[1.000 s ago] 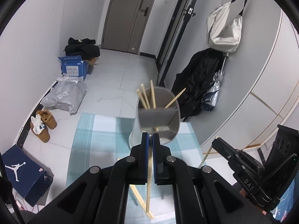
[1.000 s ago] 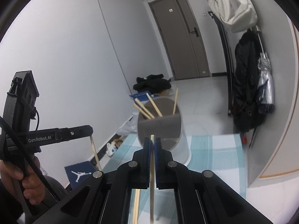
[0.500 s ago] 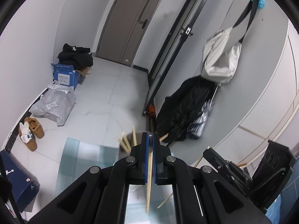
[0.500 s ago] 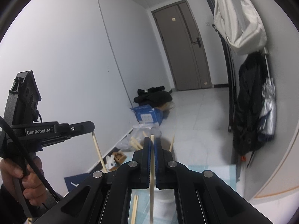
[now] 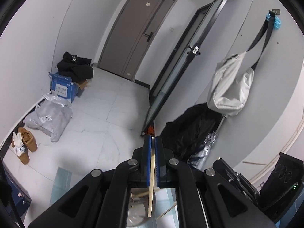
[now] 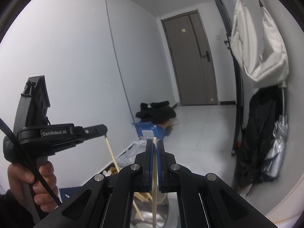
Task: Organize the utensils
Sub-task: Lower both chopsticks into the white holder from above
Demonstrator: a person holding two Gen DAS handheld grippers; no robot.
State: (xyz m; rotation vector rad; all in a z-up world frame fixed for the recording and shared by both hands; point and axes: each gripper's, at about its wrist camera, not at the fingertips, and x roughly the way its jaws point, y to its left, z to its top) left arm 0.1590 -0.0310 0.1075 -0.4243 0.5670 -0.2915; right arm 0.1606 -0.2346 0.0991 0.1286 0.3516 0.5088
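Each gripper, left [image 5: 152, 142] and right [image 6: 155, 146], clamps an upright chopstick [image 5: 151, 180] directly above the holder [image 6: 148, 216], whose mouth lies below both.

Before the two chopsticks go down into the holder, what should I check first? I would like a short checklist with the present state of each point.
1. Left gripper is shut on its chopstick: ok.
2. Right gripper is shut on its chopstick: ok.
3. Both chopsticks hang roughly upright, tips downward: ok.
4. Holder lies below the right gripper: ok, partly hidden.
5. Free space among the chopsticks already inside: cannot tell.
6. The two grippers stay apart from each other: ok.
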